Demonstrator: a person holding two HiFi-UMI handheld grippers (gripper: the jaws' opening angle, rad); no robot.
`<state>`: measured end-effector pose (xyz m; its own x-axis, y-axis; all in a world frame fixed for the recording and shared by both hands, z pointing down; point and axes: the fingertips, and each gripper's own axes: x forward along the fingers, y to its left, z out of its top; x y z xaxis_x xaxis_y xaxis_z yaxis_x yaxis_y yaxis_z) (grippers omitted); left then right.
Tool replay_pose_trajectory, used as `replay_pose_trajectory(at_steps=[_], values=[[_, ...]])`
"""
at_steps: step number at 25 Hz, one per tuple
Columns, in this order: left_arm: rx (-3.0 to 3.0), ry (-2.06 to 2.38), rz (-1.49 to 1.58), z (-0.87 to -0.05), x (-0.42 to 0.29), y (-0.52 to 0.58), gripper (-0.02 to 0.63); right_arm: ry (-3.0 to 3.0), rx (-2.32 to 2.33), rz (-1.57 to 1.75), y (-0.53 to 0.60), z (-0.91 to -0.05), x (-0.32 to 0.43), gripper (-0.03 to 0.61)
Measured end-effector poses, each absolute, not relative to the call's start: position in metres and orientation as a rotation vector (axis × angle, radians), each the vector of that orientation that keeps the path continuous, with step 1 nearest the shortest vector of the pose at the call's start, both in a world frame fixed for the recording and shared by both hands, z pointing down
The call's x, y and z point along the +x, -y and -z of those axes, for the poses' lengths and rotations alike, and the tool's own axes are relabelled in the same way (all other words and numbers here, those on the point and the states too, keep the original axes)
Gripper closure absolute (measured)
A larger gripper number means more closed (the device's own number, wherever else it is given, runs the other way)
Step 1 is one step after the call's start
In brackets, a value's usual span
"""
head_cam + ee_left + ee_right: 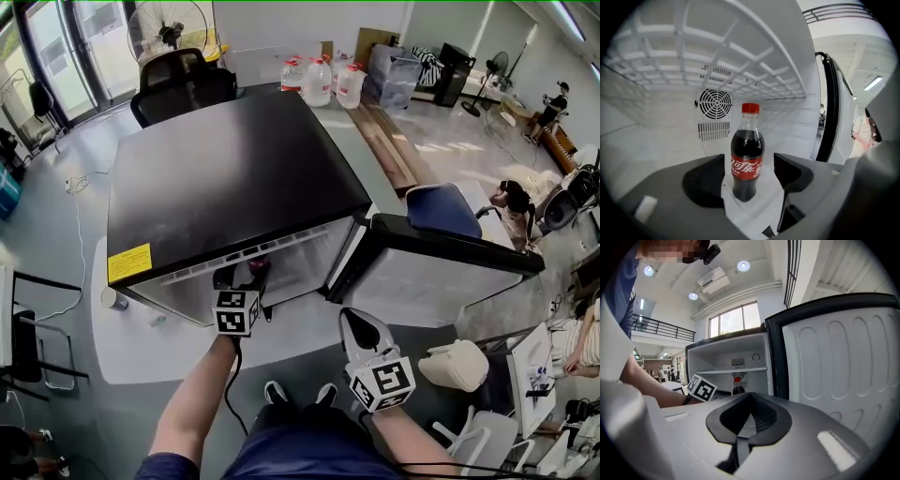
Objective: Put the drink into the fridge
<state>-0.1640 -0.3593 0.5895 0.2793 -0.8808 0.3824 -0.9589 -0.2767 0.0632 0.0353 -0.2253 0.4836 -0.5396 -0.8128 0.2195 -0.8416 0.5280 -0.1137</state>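
The drink bottle point(746, 140) carries a red Coca-Cola label point(746, 168) (Chinese script); the yellow sticker point(129, 262) is illegible.

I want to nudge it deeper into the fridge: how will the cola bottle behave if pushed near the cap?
The bottle is tall and narrow-based, so a push at the cap would probably tip it. It looks nearly full, so likely heavy for its size and fairly stiff. Round, it would likely roll if toppled.
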Motion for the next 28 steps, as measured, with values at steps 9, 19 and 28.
replay_pose_trajectory(at_steps=[9,19,28], values=[[2.335,1.714,-0.209,-0.537,-0.158,0.296,0.298,2.672,1.408,-0.296,0.229,-0.474,0.029,0.572],[2.29,1.757,-0.001,-0.49,-0.157,0.219,0.513,2.734,1.373,-0.23,0.225,-0.457,0.021,0.572],[2.224,1.859,0.032,-0.478,-0.175,0.182,0.609,2.747,1.316,-0.178,0.213,-0.449,0.013,0.572]])
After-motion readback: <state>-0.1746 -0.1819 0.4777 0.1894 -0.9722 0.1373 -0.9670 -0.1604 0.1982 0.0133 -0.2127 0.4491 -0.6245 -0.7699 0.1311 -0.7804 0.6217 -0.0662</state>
